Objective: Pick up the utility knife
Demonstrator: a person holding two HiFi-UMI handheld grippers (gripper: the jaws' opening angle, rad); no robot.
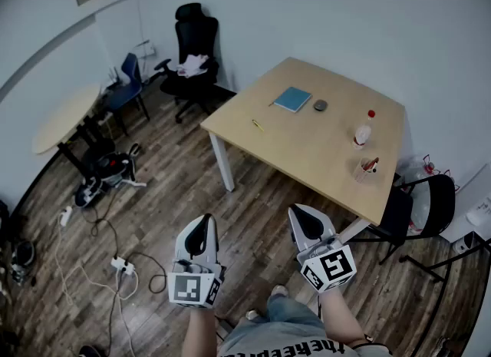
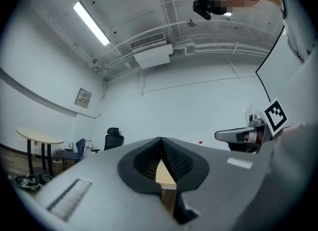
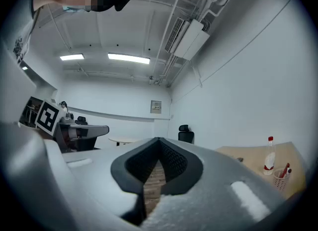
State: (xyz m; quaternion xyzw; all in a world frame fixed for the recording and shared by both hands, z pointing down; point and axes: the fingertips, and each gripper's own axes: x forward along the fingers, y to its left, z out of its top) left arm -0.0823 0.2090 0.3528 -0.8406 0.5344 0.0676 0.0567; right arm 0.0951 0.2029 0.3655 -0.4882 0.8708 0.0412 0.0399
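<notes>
One slim yellow knife (image 1: 257, 125) is seen lying flat and untouched on the smooth pale wooden table (image 1: 307, 152), at 7 o'clock of a blue notebook (image 1: 292, 99). None of the pick-up is judged done: approach, grasp and lift are all left. The left gripper (image 1: 201, 225) and right gripper (image 1: 307, 221) are held well apart from it at 6 o'clock, their ribbed dark pads (image 2: 174, 158) pressed together on nothing.

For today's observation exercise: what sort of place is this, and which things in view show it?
Probably an office or meeting room: a black swivel office chair stands by the wall, with a square wooden table and a smaller round table nearby.
</notes>
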